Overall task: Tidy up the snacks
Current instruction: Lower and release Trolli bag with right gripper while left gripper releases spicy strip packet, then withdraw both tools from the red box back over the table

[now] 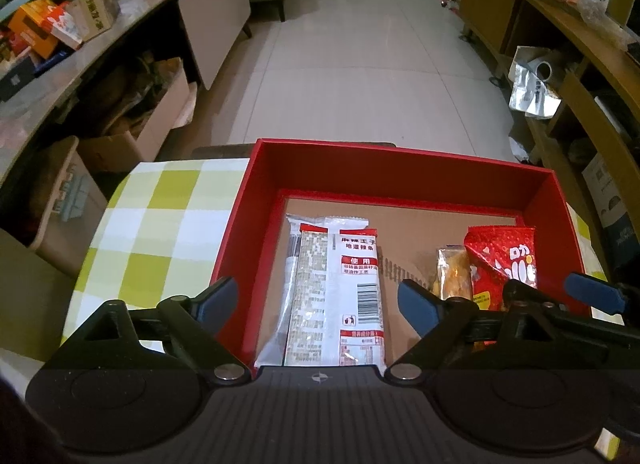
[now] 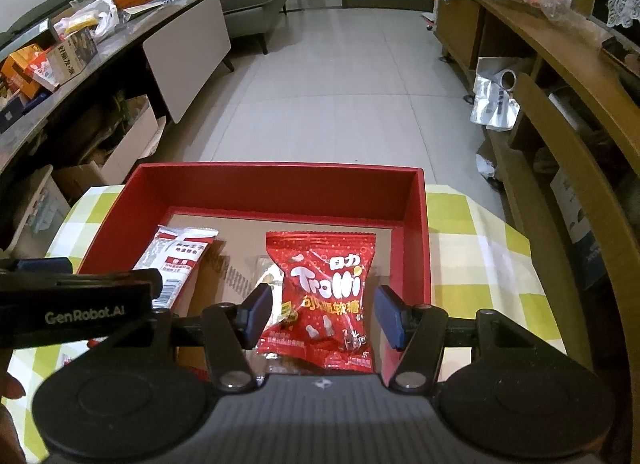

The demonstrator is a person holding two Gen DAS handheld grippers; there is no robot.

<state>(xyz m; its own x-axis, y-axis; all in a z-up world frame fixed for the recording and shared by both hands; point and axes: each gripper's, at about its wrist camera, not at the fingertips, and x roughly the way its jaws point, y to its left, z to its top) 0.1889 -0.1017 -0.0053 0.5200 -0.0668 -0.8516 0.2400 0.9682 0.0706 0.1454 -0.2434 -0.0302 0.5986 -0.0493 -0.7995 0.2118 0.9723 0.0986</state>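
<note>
left tongs spread wide over white packet, not pressing it, inside red box on checked tabletop. right tongs narrow, pads either side of red trolli bag in box; can't tell if gripping.

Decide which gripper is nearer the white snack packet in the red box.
Left. The left gripper hangs open directly over the white snack packet, its fingers either side. The right gripper sits over the red gummy bag, further right.
</note>
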